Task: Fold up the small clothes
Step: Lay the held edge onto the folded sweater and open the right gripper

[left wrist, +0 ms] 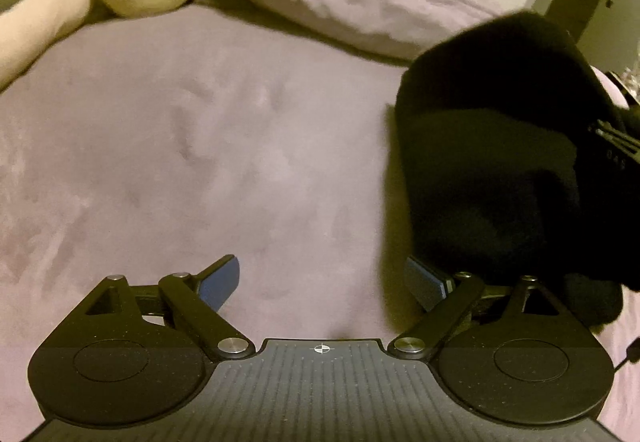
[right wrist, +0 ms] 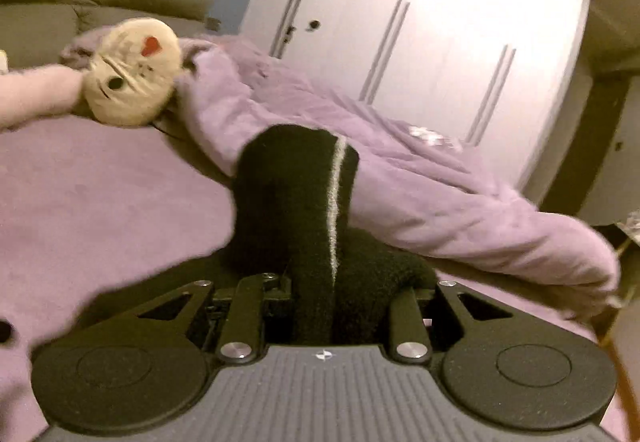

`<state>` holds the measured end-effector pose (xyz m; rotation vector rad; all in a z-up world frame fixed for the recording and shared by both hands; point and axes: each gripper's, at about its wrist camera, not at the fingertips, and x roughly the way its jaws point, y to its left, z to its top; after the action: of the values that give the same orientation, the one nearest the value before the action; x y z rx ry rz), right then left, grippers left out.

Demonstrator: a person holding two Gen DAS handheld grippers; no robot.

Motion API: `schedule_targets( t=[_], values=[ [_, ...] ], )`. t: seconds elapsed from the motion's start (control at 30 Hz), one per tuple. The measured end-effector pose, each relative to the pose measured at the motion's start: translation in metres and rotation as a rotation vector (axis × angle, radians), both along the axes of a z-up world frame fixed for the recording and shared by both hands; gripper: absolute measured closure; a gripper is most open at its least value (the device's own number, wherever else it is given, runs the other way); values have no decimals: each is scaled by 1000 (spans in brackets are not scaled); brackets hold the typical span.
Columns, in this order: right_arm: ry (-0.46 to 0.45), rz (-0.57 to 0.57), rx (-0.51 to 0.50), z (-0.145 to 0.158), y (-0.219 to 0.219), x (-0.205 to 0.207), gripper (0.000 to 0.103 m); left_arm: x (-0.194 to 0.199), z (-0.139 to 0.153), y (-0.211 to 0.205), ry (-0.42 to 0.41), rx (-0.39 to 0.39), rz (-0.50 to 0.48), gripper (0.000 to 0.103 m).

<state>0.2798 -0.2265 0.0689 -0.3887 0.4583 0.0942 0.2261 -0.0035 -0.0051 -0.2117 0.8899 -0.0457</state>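
Black fuzzy sock [right wrist: 296,202], thin pale stripe down one side, is clamped in the right gripper [right wrist: 332,306]; jaws are drawn in tight on the fabric and the rest of the sock stands up in front of the camera, lifted off the purple bedsheet [right wrist: 100,194]. From the left wrist view it hangs as a dark mass [left wrist: 492,146] near the right edge of the bed. Left gripper [left wrist: 320,282] is released, blue pads wide apart, nothing between them, hovering over bare sheet.

Step looks like lift and lay out for folding. To do it well: keep the pinch firm, bring the left gripper to the free end, stretch flat, then fold over. Steer clear of the rumpled blanket [right wrist: 440,194] and the plush toy [right wrist: 132,78] at the far edge.

Writing: no brand or label is readable; faint digits on the other gripper's body, too small to read.
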Motion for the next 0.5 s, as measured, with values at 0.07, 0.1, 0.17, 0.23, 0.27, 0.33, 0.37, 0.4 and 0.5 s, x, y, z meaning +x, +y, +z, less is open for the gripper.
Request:
schedule_targets(
  t=[0.07, 0.1, 0.17, 0.23, 0.27, 0.33, 0.37, 0.4, 0.5],
  values=[
    [-5, -49, -50, -8, -24, -3, 82, -2, 2, -12, -10, 5, -29, 9],
    [-1, -92, -91, -17, -39, -3, 82, -2, 1, -17, -8, 9, -42, 9],
    [17, -167, -95, -32, -67, -3, 81, -1, -2, -32, -9, 24, -77, 9],
    [85, -249, -92, -59, -98, 4, 72, 2, -7, -46, 7, 38, -98, 9],
    [149, -257, -50, -71, -110, 8, 68, 4, -8, -52, 13, 33, -109, 9],
    [231, -244, 118, -81, -137, 6, 55, 8, -8, -62, 13, 28, -129, 9],
    [196, -259, 196, -72, -149, -2, 46, 10, -7, -66, 3, 38, -138, 9],
    [163, -293, 261, -63, -159, -9, 31, 11, -5, -69, -7, 52, -142, 9],
    [67, -346, 420, -37, -184, -36, 30, 17, 6, -78, -55, 68, -131, 9]
  ],
)
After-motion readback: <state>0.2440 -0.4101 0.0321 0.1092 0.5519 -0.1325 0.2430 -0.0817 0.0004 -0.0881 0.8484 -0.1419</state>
